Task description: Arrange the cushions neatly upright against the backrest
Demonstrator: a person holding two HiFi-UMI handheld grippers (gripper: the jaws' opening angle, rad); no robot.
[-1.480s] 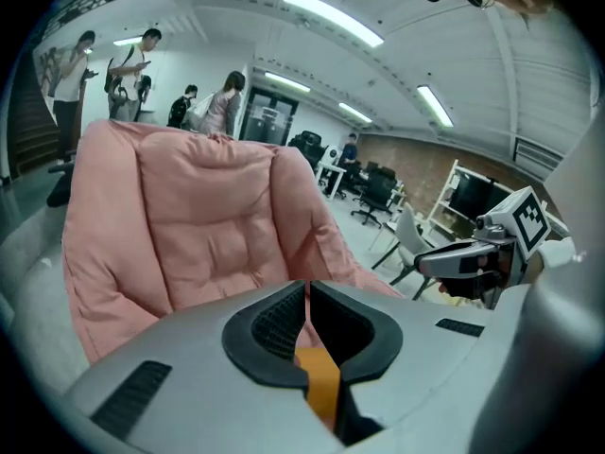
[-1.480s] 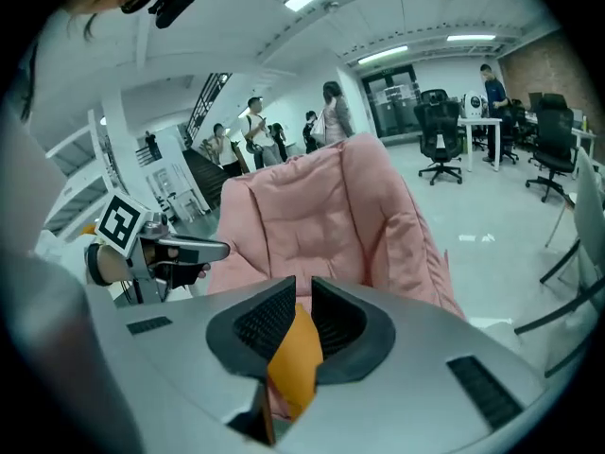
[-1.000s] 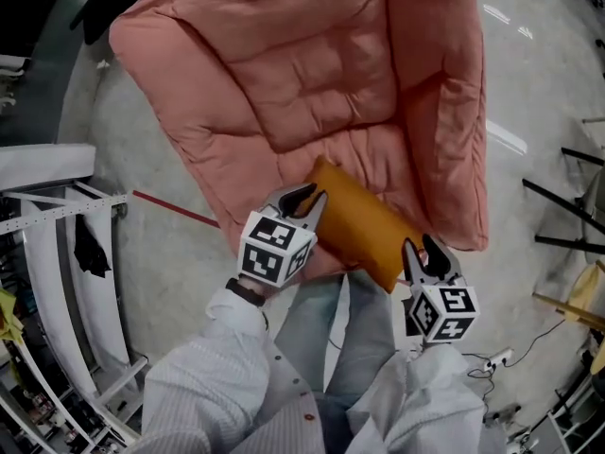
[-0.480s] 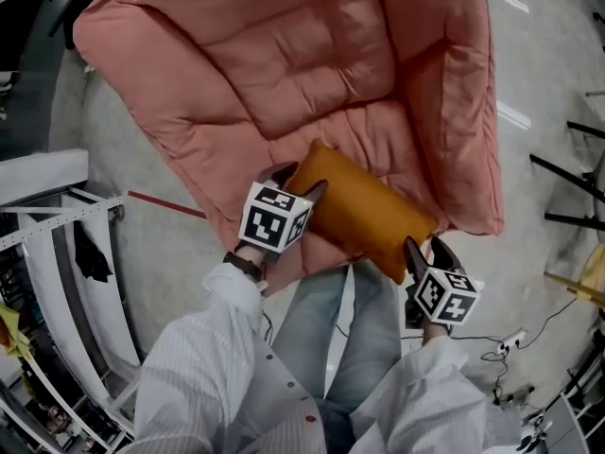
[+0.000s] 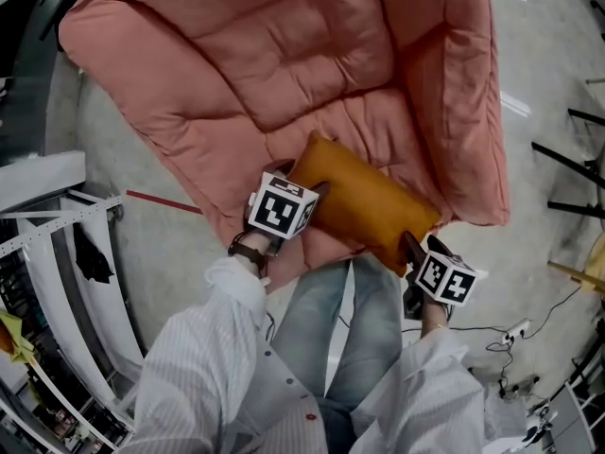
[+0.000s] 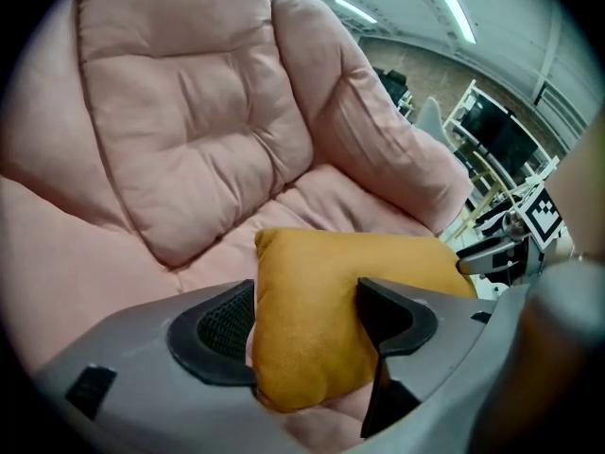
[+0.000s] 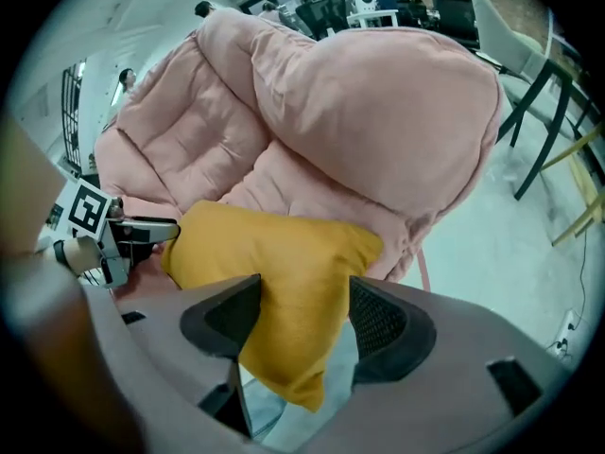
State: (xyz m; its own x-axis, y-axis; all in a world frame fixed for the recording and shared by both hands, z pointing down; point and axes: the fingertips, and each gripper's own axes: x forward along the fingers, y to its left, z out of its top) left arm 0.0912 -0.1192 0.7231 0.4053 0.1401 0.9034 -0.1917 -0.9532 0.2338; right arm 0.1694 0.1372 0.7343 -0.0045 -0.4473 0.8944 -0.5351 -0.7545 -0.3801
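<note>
Both grippers (image 5: 298, 180) (image 5: 425, 245), fingers (image 6: 392, 315) just opening, straddle orange cushion (image 5: 364, 201).

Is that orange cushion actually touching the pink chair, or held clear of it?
Touching. The left gripper view shows the orange cushion lying on the seat of the pink chair, its far edge sunk into the padding, no gap.

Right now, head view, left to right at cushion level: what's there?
white rack → left tool → orange cushion → right tool. Both tools' jaws have just been opening, with the cushion's ends between them.
</note>
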